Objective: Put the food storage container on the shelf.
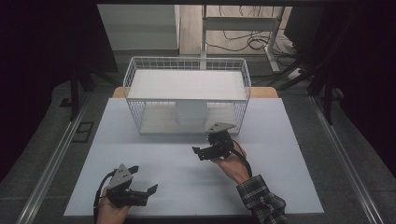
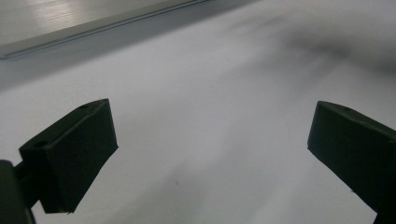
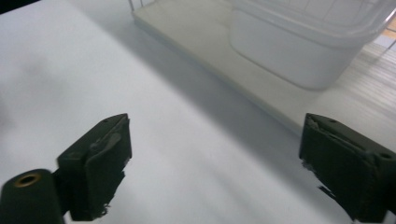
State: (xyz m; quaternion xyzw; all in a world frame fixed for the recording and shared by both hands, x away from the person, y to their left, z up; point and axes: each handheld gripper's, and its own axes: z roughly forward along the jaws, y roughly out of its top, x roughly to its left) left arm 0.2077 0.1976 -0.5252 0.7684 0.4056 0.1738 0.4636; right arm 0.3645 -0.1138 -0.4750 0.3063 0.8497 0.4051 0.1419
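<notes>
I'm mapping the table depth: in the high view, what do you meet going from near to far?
Black left gripper → black right gripper → white round plastic container on the lower shelf → white wire rack.

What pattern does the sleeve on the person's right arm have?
A dark plaid check; the sleeve shows best in the high view.

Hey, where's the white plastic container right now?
The white container sits on the lower shelf of the wire rack at the table's far middle in the high view, just beyond the open right gripper; the right gripper view shows it upper right.
</notes>
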